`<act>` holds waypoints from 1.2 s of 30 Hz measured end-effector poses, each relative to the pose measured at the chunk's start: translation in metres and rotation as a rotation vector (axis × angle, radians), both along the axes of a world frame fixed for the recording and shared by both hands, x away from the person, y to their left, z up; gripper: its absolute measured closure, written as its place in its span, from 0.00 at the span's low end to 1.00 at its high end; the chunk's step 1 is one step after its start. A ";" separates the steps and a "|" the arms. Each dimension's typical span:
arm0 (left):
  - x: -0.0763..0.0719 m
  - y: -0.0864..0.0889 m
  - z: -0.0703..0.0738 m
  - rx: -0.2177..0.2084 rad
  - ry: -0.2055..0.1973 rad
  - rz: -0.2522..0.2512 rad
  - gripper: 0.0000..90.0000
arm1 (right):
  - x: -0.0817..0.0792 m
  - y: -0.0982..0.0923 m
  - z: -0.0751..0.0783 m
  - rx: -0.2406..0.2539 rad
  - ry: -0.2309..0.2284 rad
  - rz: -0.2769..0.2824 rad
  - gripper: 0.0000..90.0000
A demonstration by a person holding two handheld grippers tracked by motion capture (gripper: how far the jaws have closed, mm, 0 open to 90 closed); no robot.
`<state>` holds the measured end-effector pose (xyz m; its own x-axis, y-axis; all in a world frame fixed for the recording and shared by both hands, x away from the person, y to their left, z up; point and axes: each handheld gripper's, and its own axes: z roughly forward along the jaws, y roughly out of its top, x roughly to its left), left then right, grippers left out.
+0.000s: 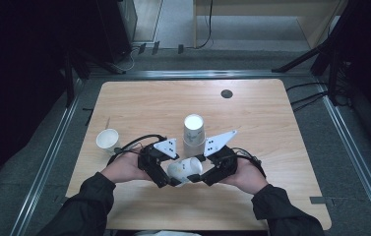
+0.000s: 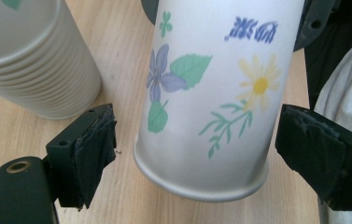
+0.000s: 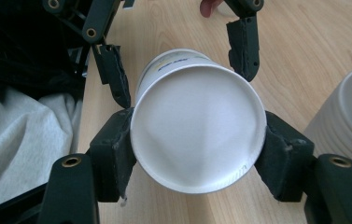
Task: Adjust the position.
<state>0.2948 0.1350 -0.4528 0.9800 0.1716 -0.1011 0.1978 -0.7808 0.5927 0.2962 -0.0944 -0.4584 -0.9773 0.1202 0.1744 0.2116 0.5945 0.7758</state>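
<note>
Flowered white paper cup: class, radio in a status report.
Right gripper clamped on flowered white paper cup. Left gripper open around it, pads clear. Ribbed stack of paper cups close behind.

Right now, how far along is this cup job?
A stack of cups already stands upside down mid-table. In hand: the right gripper clamps a flowered cup by its base, while the left gripper has let go, fingers apart. Left: one loose cup at the table's left.

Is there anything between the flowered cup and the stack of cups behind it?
Nothing visible. The flowered cup, gripped at its base by the right gripper, lies just in front of the stack of cups; between them is bare table.
</note>
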 end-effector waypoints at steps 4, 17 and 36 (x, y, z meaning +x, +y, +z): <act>-0.001 0.004 0.003 -0.043 -0.007 0.019 0.14 | 0.000 -0.003 0.005 0.022 -0.011 -0.004 0.40; -0.009 0.011 0.004 -0.158 0.014 0.084 0.09 | 0.004 -0.007 0.019 0.094 0.003 0.012 0.40; -0.014 0.024 0.009 -0.375 0.043 0.112 0.19 | 0.010 -0.015 0.031 0.244 0.065 0.033 0.40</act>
